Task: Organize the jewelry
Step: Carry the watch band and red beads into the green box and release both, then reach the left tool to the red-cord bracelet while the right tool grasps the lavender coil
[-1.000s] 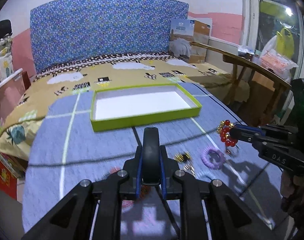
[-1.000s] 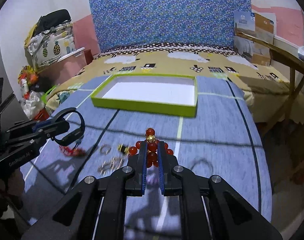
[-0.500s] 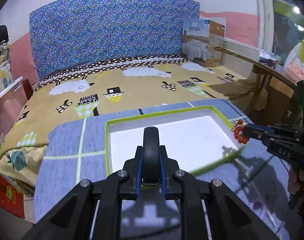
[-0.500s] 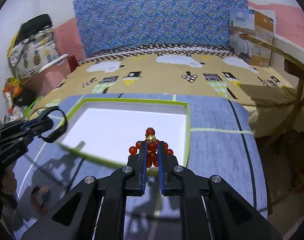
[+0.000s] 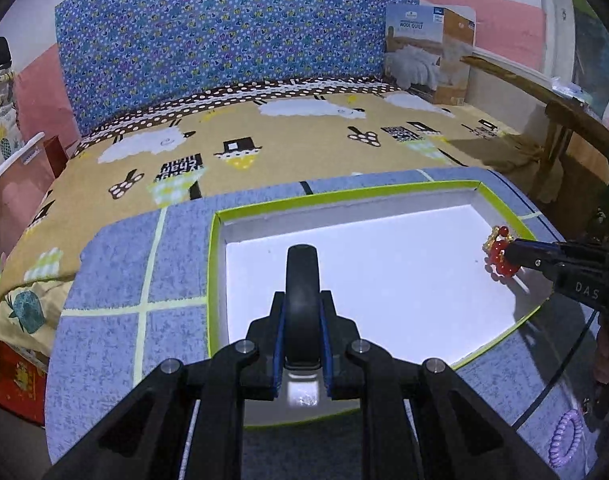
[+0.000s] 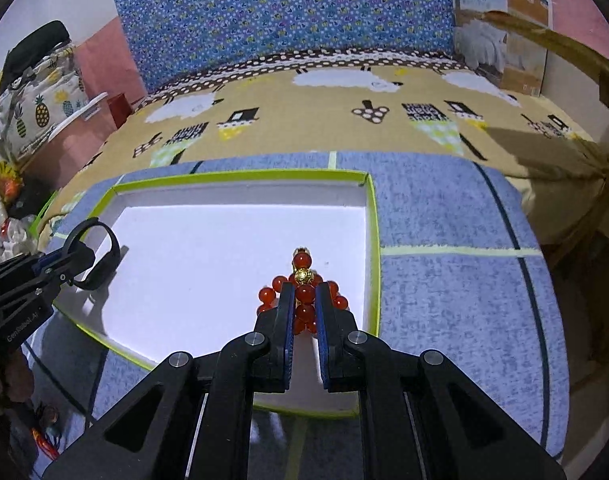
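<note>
Both grippers are hovering over the green tray (image 6: 374, 216), the right gripper (image 6: 304, 300) pinching the red bead bracelet (image 6: 302, 280), the left gripper (image 5: 302, 312) clamping a black ring (image 5: 302, 280); lower each before spreading fingers.

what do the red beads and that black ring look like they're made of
Red bead bracelet in the right claw: glossy, translucent beads, likely glass or polished stone, plus one gold metallic bead. Black bangle in the left claw: smooth, matte, probably plastic or rubber.

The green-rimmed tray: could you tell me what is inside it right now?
The tray shows only bare white floor; nearer parts are hidden by the gripped black bangle and red bead bracelet.
</note>
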Demonstrator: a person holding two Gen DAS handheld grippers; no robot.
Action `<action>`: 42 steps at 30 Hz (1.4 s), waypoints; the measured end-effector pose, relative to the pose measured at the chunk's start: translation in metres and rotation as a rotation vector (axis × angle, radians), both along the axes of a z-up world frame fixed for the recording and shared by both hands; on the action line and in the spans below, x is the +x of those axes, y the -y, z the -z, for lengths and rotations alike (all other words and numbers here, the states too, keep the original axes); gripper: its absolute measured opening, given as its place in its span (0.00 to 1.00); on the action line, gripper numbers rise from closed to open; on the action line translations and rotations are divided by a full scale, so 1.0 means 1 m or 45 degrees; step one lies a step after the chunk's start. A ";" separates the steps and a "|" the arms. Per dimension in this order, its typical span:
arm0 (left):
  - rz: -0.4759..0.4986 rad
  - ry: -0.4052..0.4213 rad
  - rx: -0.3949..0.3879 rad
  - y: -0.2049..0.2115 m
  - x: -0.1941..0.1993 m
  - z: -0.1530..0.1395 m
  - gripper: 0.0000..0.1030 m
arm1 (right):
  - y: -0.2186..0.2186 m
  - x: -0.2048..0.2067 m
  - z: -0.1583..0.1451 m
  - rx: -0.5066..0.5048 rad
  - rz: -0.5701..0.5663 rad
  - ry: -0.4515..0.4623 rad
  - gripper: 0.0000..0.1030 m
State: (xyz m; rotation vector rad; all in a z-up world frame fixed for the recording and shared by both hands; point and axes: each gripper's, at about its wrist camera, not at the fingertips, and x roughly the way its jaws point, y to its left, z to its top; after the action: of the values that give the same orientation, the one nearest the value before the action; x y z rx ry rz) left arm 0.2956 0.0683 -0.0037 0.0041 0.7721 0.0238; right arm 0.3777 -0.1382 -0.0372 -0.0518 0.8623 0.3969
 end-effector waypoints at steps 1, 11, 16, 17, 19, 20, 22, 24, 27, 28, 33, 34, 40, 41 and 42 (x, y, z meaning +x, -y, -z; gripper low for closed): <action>-0.005 0.000 -0.009 -0.001 -0.001 0.000 0.15 | 0.001 0.001 0.000 0.003 0.002 -0.003 0.10; 0.015 0.051 -0.054 -0.002 -0.019 -0.017 0.25 | 0.008 -0.016 -0.016 0.046 0.017 0.042 0.24; 0.023 0.091 -0.060 0.000 -0.044 -0.029 0.25 | 0.015 -0.044 -0.029 0.072 0.005 0.079 0.24; 0.028 0.105 -0.058 0.001 -0.049 -0.032 0.25 | 0.016 -0.052 -0.032 0.075 0.002 0.092 0.24; 0.040 0.137 -0.046 0.004 -0.065 -0.038 0.25 | 0.021 -0.071 -0.039 0.091 -0.005 0.114 0.24; 0.043 0.151 -0.039 0.006 -0.074 -0.041 0.25 | 0.022 -0.078 -0.041 0.095 -0.008 0.122 0.24; 0.050 0.178 -0.030 0.009 -0.091 -0.046 0.25 | 0.026 -0.097 -0.045 0.101 -0.014 0.137 0.24; 0.055 0.201 -0.036 0.011 -0.107 -0.049 0.25 | 0.030 -0.119 -0.048 0.102 -0.024 0.156 0.24; 0.074 0.224 -0.058 0.016 -0.134 -0.050 0.25 | 0.035 -0.147 -0.050 0.102 -0.036 0.181 0.24; 0.081 0.231 -0.067 0.017 -0.142 -0.050 0.25 | 0.038 -0.156 -0.050 0.110 -0.039 0.189 0.24; 0.095 0.245 -0.092 0.023 -0.174 -0.048 0.25 | 0.045 -0.195 -0.049 0.105 -0.052 0.214 0.24; 0.099 0.247 -0.096 0.023 -0.180 -0.047 0.25 | 0.045 -0.199 -0.049 0.104 -0.057 0.217 0.24; 0.108 0.237 -0.118 0.025 -0.212 -0.038 0.25 | 0.050 -0.234 -0.043 0.112 -0.061 0.224 0.24; 0.110 0.231 -0.122 0.026 -0.217 -0.036 0.25 | 0.050 -0.238 -0.041 0.111 -0.060 0.223 0.24; 0.107 0.227 -0.125 0.025 -0.221 -0.033 0.25 | 0.050 -0.243 -0.039 0.106 -0.059 0.219 0.24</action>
State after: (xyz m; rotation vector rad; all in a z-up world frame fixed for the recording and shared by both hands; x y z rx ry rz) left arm 0.0747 0.0435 0.0296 -0.0579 0.5936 -0.0928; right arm 0.1347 -0.1886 0.0017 -0.0284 0.6755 0.4648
